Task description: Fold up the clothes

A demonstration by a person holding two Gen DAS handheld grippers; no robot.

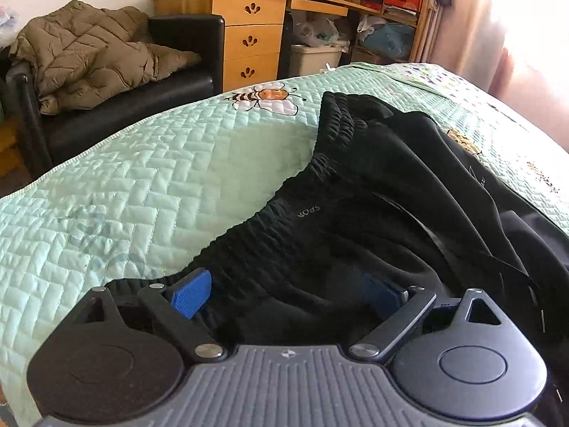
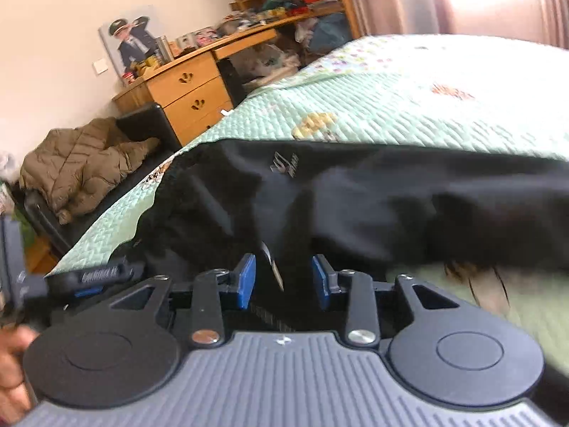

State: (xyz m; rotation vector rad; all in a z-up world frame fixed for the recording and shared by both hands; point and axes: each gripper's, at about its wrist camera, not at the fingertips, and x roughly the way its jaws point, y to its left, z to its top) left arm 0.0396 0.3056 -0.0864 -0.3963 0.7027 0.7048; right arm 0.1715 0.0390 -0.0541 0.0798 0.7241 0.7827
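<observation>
Left wrist view: left claw (image 1: pixel 288 293) spread wide at the black trousers' (image 1: pixel 373 192) waistband edge; the bed's quilt (image 1: pixel 149 178) lies bare leftward. Right claw (image 2: pixel 282 281) gapes over the fabric.

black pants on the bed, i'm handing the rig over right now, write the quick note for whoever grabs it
Left gripper: open, fingers either side of the waistband end of the black pants, nothing pinched.
Right gripper: open, fabric and a white tag between the pads, not clamped.
Pants lie bunched and creased on the green quilt, elastic waistband toward the bee print.
Done: no fold visible.
Left: grip, flatten, fold.
</observation>
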